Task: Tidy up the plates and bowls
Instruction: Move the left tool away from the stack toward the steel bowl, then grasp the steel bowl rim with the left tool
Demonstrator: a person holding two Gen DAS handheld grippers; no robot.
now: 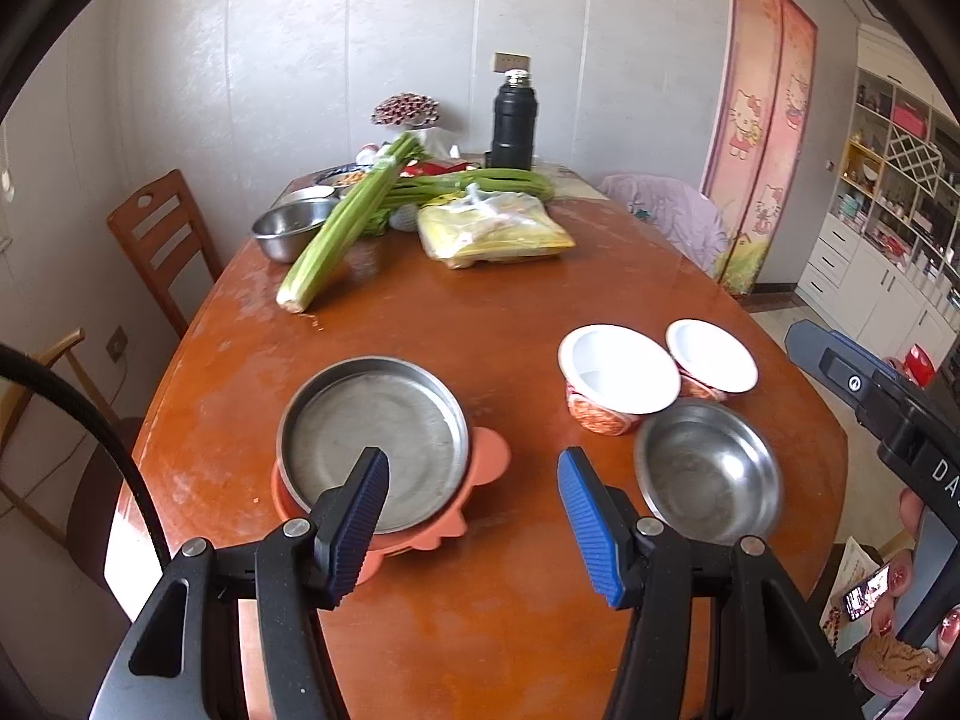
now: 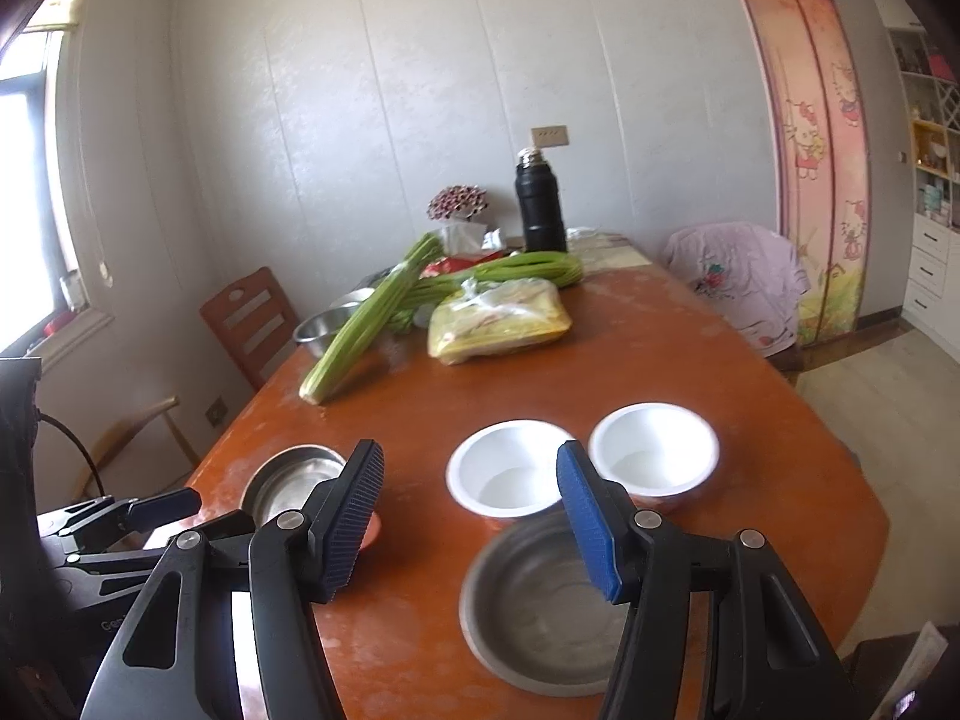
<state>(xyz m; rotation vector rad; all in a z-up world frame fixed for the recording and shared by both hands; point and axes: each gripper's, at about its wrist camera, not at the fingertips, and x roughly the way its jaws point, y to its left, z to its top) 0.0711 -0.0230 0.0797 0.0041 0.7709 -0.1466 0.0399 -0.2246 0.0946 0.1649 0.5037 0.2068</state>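
A steel plate (image 1: 372, 432) (image 2: 294, 474) rests on an orange plastic plate (image 1: 489, 462) at the near left of the wooden table (image 1: 480, 312). Two white bowls with red patterned sides (image 1: 618, 375) (image 1: 711, 354) stand side by side to the right, also in the right wrist view (image 2: 510, 471) (image 2: 654, 450). Just in front of them sits a steel bowl (image 1: 708, 471) (image 2: 540, 600). My left gripper (image 1: 473, 462) hovers open above the table, between the steel plate and the steel bowl, holding nothing. My right gripper (image 2: 468, 450) is open and empty too, above the steel bowl's left side.
At the table's far end lie celery stalks (image 1: 336, 240), another steel bowl (image 1: 288, 228), a yellow bag (image 1: 492, 228) and a black thermos (image 1: 513, 126). A wooden chair (image 1: 162, 234) stands at the left, a cloth-covered chair (image 1: 672, 210) at the right.
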